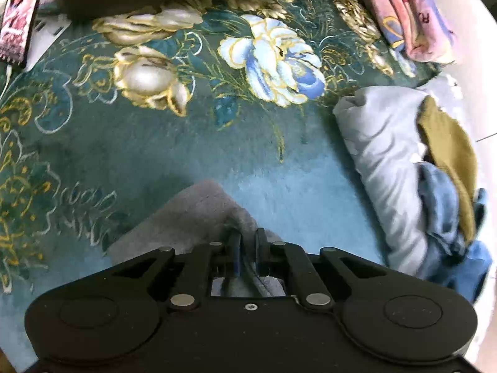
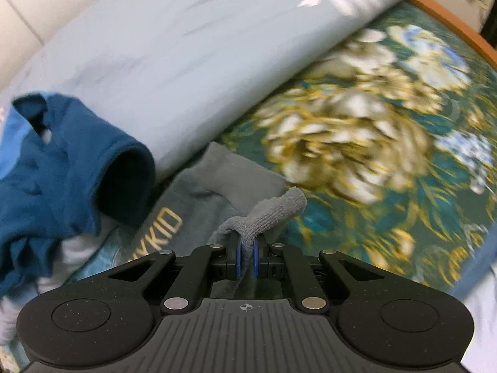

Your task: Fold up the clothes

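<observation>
Holding item: grey garment (image 2: 214, 183), pinched at two edges. Left gripper (image 1: 247, 242) closed on a grey fold; right gripper (image 2: 247, 248) closed on a bunched corner. Cloth extends forward from both onto floral blanket (image 1: 192, 143).

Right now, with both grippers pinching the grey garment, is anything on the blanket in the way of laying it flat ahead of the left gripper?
Nothing visible. The left gripper and right gripper are both shut on the grey garment. The floral blanket ahead is bare; the clothes pile sits off to the right.
</observation>
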The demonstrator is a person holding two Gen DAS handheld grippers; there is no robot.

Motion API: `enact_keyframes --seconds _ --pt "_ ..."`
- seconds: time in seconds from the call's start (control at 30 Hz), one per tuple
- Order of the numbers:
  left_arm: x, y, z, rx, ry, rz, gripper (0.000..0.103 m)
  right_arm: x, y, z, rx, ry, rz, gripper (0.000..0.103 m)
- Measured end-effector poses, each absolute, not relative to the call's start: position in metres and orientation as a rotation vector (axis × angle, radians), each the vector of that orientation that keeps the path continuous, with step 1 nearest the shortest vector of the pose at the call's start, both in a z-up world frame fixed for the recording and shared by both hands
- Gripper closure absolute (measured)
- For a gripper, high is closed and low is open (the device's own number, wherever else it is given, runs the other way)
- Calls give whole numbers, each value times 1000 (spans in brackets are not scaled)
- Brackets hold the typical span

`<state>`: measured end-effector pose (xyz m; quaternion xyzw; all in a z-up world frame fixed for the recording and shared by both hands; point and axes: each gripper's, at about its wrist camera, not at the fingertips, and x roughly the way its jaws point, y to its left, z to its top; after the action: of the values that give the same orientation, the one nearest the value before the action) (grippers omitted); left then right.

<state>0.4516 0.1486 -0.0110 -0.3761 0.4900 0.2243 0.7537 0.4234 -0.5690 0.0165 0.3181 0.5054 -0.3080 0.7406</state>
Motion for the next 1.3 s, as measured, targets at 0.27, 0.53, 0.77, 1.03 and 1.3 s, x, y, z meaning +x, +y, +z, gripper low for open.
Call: enact_keyframes --seconds 0.27,0.53,0.77,1.03,1.3 --pt "480 140 -36 -766 1043 542 94 501 -567 -22 624 1168 -574 97" --pt "483 121 -24 -732 1049 456 52 504 -568 -35 598 1153 -455 83" --pt "409 101 22 -681 890 475 38 431 -584 -3 683 992 -358 60" --pt "340 120 -29 -862 896 734 31 378 -605 -57 947 942 -430 44" --pt "356 126 -63 -839 923 628 30 395 -595 -78 965 904 -416 37"
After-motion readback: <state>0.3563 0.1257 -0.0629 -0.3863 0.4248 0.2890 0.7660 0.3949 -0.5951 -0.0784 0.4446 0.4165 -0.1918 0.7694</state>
